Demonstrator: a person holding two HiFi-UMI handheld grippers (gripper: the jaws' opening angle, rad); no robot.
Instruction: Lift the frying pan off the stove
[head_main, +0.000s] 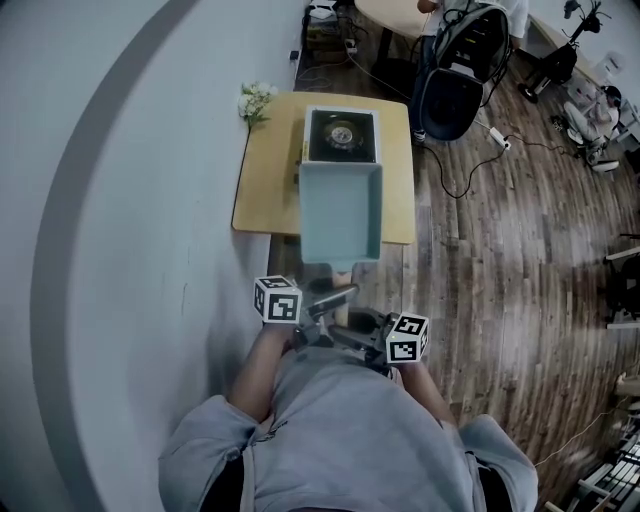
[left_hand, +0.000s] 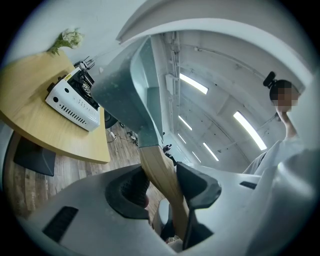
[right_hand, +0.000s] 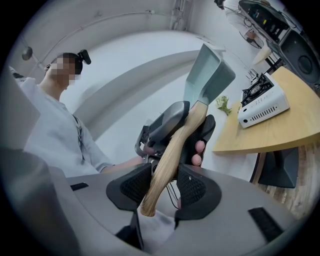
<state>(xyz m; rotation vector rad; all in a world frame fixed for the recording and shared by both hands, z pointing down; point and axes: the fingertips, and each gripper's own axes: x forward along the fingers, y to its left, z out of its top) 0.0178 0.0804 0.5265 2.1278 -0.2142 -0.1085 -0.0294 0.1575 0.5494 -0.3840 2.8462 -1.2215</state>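
Note:
A square pale-teal frying pan (head_main: 340, 212) with a wooden handle (head_main: 342, 268) hangs in the air in front of me, clear of the stove (head_main: 342, 135). Both grippers clamp the handle from opposite sides. My left gripper (left_hand: 162, 187) is shut on the wooden handle (left_hand: 159, 172), with the pan (left_hand: 125, 85) rising ahead of it. My right gripper (right_hand: 167, 187) is shut on the handle (right_hand: 172, 152) nearer its end, below the pan (right_hand: 210, 75). The white portable stove (left_hand: 75, 102) stands on the wooden table (left_hand: 35, 125); its burner is bare.
A small bunch of white flowers (head_main: 254, 100) lies at the table's (head_main: 265, 190) far left corner. A white wall (head_main: 120, 200) runs along the left. A dark chair (head_main: 455, 75) and cables (head_main: 470, 165) sit on the wooden floor at the back right.

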